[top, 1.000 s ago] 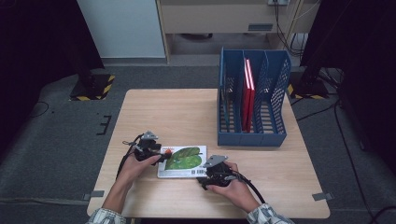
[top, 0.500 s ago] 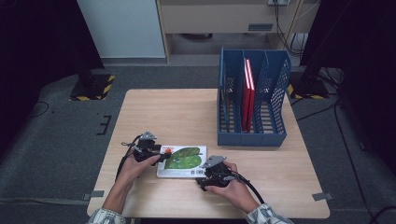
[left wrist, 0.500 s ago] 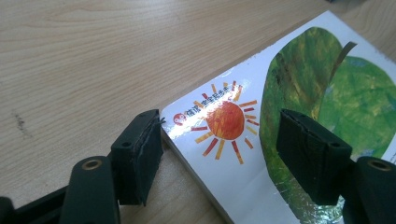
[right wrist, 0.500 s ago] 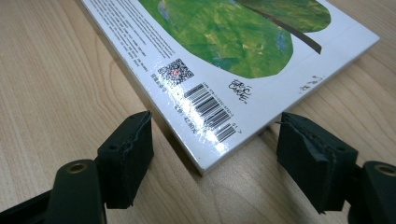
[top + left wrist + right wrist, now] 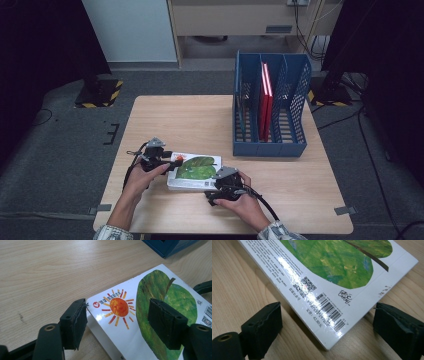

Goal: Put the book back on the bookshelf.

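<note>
- A picture book [image 5: 195, 171] is lying flat near the table's [image 5: 200, 120] front edge, long axis running left-right, barcode end toward the right gripper [image 5: 223, 186].
- The right gripper's jaws, just widened, are standing released around that corner.
- The left gripper [image 5: 165, 161] is straddling the sun corner, half-open, one pad over the cover.
- Risk: lifted by one corner, the book is likely to slip or pivot.
</note>
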`<state>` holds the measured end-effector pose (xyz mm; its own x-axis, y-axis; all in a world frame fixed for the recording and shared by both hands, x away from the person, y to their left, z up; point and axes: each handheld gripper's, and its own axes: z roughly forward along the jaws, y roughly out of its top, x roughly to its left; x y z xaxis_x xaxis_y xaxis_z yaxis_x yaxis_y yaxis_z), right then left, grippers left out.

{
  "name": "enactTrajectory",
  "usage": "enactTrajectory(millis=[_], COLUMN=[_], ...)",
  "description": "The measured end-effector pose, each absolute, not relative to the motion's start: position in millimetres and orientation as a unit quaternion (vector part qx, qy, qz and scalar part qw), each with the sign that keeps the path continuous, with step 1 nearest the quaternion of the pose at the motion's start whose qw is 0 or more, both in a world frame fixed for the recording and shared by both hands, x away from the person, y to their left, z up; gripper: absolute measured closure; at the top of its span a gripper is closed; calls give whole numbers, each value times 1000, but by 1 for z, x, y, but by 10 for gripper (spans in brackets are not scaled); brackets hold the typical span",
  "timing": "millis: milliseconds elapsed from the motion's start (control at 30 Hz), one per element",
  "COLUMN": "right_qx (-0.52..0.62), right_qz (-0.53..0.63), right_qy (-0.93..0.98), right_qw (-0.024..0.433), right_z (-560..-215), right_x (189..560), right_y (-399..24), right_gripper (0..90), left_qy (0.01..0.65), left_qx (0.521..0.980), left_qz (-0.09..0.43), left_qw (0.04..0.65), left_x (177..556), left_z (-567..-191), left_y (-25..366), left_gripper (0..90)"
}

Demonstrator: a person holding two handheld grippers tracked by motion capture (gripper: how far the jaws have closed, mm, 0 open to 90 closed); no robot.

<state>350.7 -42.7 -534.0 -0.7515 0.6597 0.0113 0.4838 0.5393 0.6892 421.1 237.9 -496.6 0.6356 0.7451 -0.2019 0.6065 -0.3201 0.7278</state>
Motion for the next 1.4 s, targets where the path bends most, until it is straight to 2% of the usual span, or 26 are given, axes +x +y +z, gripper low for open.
enactTrajectory(millis=[167, 367, 533, 900, 1100, 1400], right_qx=[344, 373, 383, 393, 390, 374], right_qz=[350, 366, 373, 385, 385, 378], right_qy=[862, 845, 837, 827, 828, 838], right_qw=[128, 115, 122, 114, 116, 126], right_z=[-535, -534, -536, -536, -536, -537], right_x=[351, 355, 356, 356, 356, 356], right_y=[-38, -39, -38, -40, -40, -39], right_gripper=[50, 58, 61, 71, 73, 72], left_qy=[417, 419, 420, 420, 403, 395], left_qx=[804, 801, 799, 801, 816, 822], left_qz=[88, 89, 86, 72, 57, 23], left_qw=[414, 418, 421, 420, 411, 410], left_x=[420, 419, 419, 419, 411, 399], left_z=[-490, -486, -485, -494, -498, -508], left_y=[237, 237, 237, 234, 229, 229], left_gripper=[311, 311, 301, 207, 205, 252])
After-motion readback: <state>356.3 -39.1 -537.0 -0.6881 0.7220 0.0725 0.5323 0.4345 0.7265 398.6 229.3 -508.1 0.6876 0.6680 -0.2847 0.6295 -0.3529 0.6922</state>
